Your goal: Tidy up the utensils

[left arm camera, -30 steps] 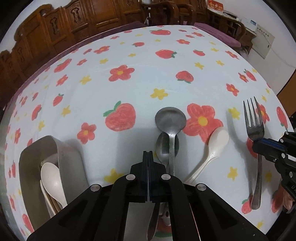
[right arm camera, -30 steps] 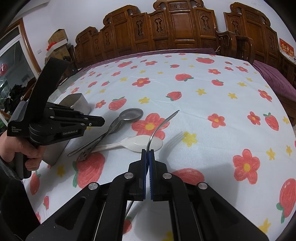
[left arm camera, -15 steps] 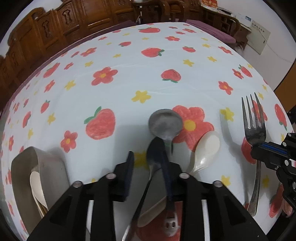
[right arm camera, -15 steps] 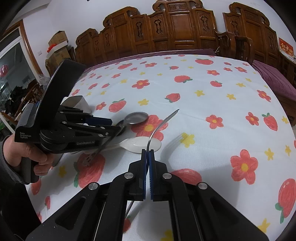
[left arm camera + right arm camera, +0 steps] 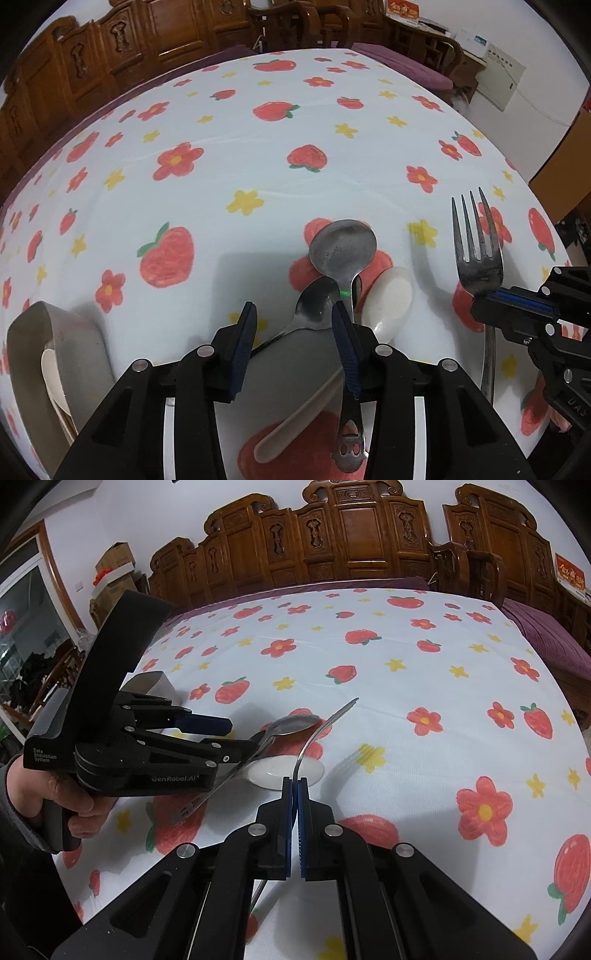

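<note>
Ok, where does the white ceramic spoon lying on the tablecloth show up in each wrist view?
Left wrist: the white spoon lies low, right of centre, its handle running under the left gripper.
Right wrist: centre, its bowl just beyond the right gripper, which clamps the fork.
Shared landmark: the metal spoon.

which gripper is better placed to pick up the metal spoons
Left. The left gripper is open right over the two metal spoons, its fingers straddling their handles. The right gripper is shut on the fork.
</note>
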Tool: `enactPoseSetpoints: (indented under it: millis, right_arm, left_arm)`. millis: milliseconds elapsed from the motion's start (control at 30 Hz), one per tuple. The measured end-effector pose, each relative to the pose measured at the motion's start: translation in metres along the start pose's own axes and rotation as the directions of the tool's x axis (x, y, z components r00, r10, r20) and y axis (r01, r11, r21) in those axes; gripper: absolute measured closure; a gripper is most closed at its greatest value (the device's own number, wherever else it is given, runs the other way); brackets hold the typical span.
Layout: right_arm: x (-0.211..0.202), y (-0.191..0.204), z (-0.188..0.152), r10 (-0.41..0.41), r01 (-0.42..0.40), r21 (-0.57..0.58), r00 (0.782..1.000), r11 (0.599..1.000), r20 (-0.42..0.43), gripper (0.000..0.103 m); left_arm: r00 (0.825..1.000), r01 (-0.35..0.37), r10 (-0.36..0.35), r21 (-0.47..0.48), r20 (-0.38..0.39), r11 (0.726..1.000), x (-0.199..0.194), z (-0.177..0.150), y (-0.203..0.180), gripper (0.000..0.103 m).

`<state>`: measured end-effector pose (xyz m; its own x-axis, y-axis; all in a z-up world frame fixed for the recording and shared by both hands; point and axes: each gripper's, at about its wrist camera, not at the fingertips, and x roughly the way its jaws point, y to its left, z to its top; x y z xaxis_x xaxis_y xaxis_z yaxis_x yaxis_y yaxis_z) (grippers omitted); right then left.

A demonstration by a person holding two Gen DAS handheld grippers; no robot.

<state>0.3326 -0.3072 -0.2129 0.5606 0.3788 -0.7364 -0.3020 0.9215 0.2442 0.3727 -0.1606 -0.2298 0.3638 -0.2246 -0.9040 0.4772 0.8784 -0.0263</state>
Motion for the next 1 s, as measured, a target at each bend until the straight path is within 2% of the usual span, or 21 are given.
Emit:
enactPoseSetpoints:
  millis: [167,267,467,567,633,700,867,1000]
  right_arm:
    - [-0.001,-0.001,0.000,-0.001,0.001,0.001,1.000,1.000,0.001,0.099]
    - [-0.002,-0.004,0.000,-0.004,0.004,0.004,1.000,1.000,0.002,0.099]
    - [-0.004,-0.013,-0.001,-0.010,0.010,0.019,1.000,1.000,0.003,0.099]
    - [-0.006,-0.015,-0.001,-0.009,0.009,0.024,1.000,1.000,0.006,0.099]
    - [-0.005,-0.015,-0.001,-0.010,0.010,0.025,1.000,1.000,0.005,0.099]
    - [-0.006,-0.016,-0.001,-0.009,0.009,0.027,1.000,1.000,0.006,0.099]
    - [-0.006,-0.019,-0.002,-0.012,0.012,0.034,1.000,0.999,0.006,0.099]
    - [-0.006,-0.019,-0.002,-0.011,0.011,0.033,1.000,0.999,0.006,0.099]
  left_arm:
    - [0.999,0.035,-0.035,0.019,0.004,0.999,0.000,0.001,-0.008,0.059]
    - [0.999,0.041,-0.041,0.037,-0.002,0.998,0.002,0.002,-0.012,0.052]
    - [0.999,0.033,-0.033,0.070,-0.005,0.997,0.007,-0.001,-0.021,0.053]
    - [0.999,0.034,-0.036,0.100,0.014,0.994,0.006,-0.002,-0.030,0.068]
    - [0.999,0.049,-0.051,0.114,0.015,0.992,0.006,-0.002,-0.034,0.084]
    - [0.999,0.041,-0.043,0.125,0.011,0.991,0.006,0.000,-0.039,0.084]
    - [0.997,0.078,-0.079,0.082,0.007,0.994,0.002,0.002,-0.032,0.097]
    - [0.998,0.060,-0.062,0.057,0.024,0.997,-0.009,0.001,-0.026,0.103]
